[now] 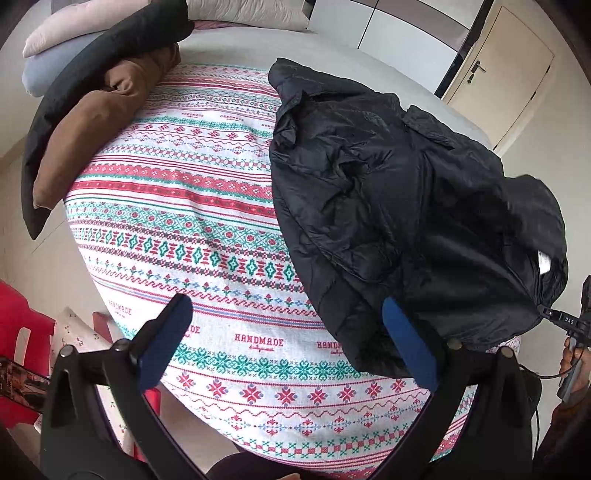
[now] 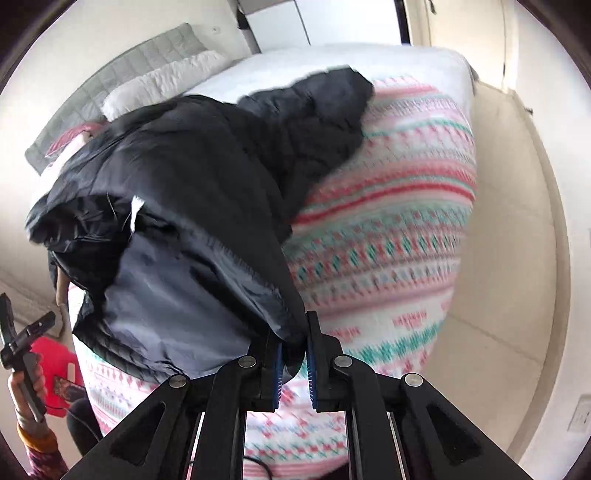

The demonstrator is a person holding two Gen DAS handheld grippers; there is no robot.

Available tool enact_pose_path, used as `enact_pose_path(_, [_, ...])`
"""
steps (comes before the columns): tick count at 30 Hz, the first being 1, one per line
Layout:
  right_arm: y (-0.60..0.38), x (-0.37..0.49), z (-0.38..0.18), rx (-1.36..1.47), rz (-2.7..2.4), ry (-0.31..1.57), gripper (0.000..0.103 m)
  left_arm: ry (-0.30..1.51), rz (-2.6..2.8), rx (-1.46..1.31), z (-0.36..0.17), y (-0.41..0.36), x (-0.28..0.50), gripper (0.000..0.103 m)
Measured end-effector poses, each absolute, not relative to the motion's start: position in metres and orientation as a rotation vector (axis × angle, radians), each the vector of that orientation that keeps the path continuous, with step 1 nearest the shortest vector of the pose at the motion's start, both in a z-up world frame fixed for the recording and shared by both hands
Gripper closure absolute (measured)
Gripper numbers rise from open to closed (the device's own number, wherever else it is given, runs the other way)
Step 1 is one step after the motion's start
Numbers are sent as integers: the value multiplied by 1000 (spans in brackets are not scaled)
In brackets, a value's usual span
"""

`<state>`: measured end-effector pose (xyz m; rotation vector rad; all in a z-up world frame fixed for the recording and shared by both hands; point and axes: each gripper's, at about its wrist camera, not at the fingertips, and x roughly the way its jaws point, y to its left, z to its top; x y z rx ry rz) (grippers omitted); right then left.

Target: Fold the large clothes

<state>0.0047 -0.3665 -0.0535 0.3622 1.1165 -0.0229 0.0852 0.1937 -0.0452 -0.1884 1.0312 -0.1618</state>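
Observation:
A large black puffer jacket (image 1: 399, 206) lies crumpled on the patterned blanket (image 1: 192, 221) on the bed, toward its right side. My left gripper (image 1: 284, 332) is open and empty, its blue pads spread wide, the right pad at the jacket's near hem. My right gripper (image 2: 294, 350) is shut on the jacket's edge (image 2: 284, 325) and lifts that side, so the grey lining (image 2: 173, 295) shows. The right gripper also shows in the left wrist view (image 1: 565, 321) at the jacket's right corner. The view is blurred by motion.
A brown garment (image 1: 99, 122) and a black one (image 1: 92, 74) are piled at the bed's far left with pillows (image 1: 110, 22). A red chair (image 1: 18, 350) stands left of the bed. A door (image 1: 506, 62) and floor lie to the right.

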Motion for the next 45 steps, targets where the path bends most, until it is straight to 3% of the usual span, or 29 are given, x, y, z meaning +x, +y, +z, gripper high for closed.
enact_pose_path(2, [-382, -11, -64, 377, -56, 1174, 71, 1046, -170, -190, -47, 195, 79, 2])
enact_pose_path(5, [-393, -31, -59, 389, -80, 1164, 59, 1044, -222, -116, -48, 179, 66, 2])
enact_pose_path(8, [-391, -46, -44, 360, -78, 1132, 41, 1050, -252, 52, -59, 149, 54, 2])
enact_pose_path(12, [-369, -47, -43, 230, -66, 1125, 34, 1074, -249, 179, -82, 122, 63, 6])
enact_pose_path(18, [-342, -25, -68, 85, -84, 1091, 34, 1161, -230, 183, -115, 117, 93, 49])
enact_pose_path(19, [-342, -19, -70, 67, -109, 1077, 34, 1145, -214, 154, -109, 123, 93, 72])
enact_pose_path(20, [-344, -14, -70, 58, -130, 1049, 38, 1127, -173, 149, -102, 131, 93, 83])
enact_pose_path(22, [-356, -13, -59, 69, -178, 985, 50, 1071, -59, 129, -86, 159, 89, 83])
enact_pose_path(23, [-368, -15, -53, 96, -220, 963, 52, 1059, 5, 114, -80, 178, 87, 77])
enact_pose_path(24, [-381, -19, -48, 136, -265, 948, 52, 1062, 42, 84, -77, 198, 84, 71])
enact_pose_path(25, [-396, -24, -45, 181, -289, 947, 52, 1078, 41, 31, -78, 218, 82, 53])
enact_pose_path(26, [-409, -27, -46, 238, -276, 959, 50, 1102, 31, -24, -81, 234, 80, 44])
enact_pose_path(28, [-430, -34, -53, 319, -277, 999, 49, 1173, -9, -86, -93, 252, 73, 41])
enact_pose_path(30, [-441, -43, -64, 356, -269, 1055, 39, 1242, -83, -66, -102, 243, 61, 41])
enact_pose_path(34, [-454, -66, -80, 421, -186, 1165, 38, 1273, -274, -40, -92, 237, 32, 41])
enact_pose_path(36, [-457, -84, -73, 481, -131, 1148, 38, 1236, -342, -76, -75, 240, 23, 39])
enact_pose_path(38, [-455, -101, -59, 524, -74, 1107, 38, 1170, -383, -119, -58, 244, 27, 22])
enact_pose_path(39, [-455, -105, -51, 546, -42, 1080, 36, 1134, -393, -141, -51, 246, 29, 19])
enact_pose_path(42, [-455, -99, -36, 620, 51, 997, 30, 1130, -423, -210, -51, 242, 55, 18])
enact_pose_path(45, [-447, -69, -46, 634, 112, 1011, 29, 1251, -435, -297, -88, 225, 84, 18])
